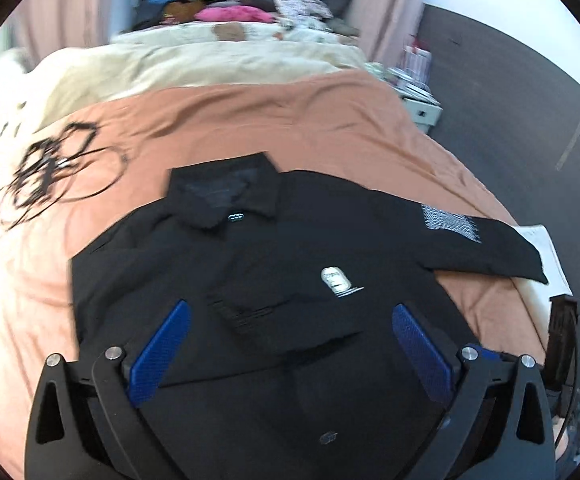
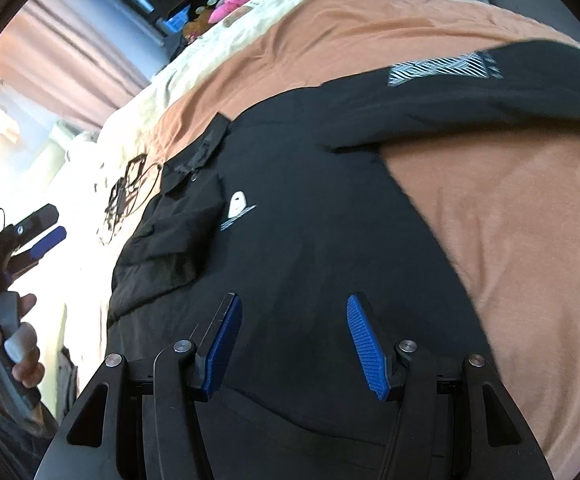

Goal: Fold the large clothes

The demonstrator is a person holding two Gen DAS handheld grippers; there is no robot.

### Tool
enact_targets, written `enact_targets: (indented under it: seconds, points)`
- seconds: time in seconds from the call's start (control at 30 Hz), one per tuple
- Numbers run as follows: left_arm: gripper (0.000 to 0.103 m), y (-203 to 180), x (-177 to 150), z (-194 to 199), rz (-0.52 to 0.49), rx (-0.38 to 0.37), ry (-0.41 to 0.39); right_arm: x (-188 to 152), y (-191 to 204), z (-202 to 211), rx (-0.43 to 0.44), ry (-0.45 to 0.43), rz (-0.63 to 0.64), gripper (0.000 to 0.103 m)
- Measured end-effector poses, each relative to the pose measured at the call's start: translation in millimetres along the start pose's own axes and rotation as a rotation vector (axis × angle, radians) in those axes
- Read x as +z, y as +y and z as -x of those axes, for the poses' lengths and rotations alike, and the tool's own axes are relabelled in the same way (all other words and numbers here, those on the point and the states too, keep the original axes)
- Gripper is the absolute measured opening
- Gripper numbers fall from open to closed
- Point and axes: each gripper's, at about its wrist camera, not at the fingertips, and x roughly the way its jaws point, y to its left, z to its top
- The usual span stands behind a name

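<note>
Black shirt (image 1: 274, 264), 1 sleeve folded in | left gripper (image 1: 290, 344) wide apart, empty | right gripper (image 2: 293, 340) part-open, empty | I'd pinch the spread sleeve (image 2: 489, 92) at its cuff, fold flat.

Colours and patterns, as I see them through both wrist views

Black shirt (image 1: 290, 248) with a small white chest emblem (image 1: 335, 280) and a white zigzag-line patch (image 1: 449, 224) on one sleeve. Terracotta-orange bedspread (image 1: 250, 120) under it; cream blanket (image 1: 210, 64) beyond. Black cable tangle (image 1: 50, 172). Pink curtains (image 1: 70, 4). Both grippers' pads (image 2: 359, 340) are blue on black frames.
</note>
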Motion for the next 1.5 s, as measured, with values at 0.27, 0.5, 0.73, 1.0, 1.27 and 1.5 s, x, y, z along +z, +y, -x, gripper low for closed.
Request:
enact_targets:
  seconds: [0.27, 0.5, 0.73, 1.0, 1.27, 1.5]
  points:
    - [0.103, 87.3, -64.1, 46.6, 0.091, 0.164, 0.016, 5.9, 71.4, -37.6, -0.100, 0.092, 0.234, 0.073]
    - [0.097, 152.1, -100.3, 73.0, 0.275, 0.185, 0.021, 8.0, 153.8, -77.7, -0.199, 0.061, 0.496, 0.076]
    - [0.076, 178.6, -130.6, 63.4, 0.320, 0.223, 0.051, -2.5, 189.1, -135.0, -0.314, 0.077, 0.601, 0.076]
    - [0.061, 179.5, -149.3, 31.9, 0.294, 0.208, 0.091, 35.4, 167.6, -127.3, -0.326, -0.015, 0.502, 0.058]
    - [0.046, 186.4, -165.2, -5.8, 0.374, 0.177, 0.114, 76.5, 91.3, -85.1, -0.380, -0.030, 0.322, 0.049]
    - [0.046, 192.0, -156.4, -14.7, 0.360, 0.185, 0.110, 74.8, 34.1, -71.2, -0.270, 0.075, 0.184, 0.041]
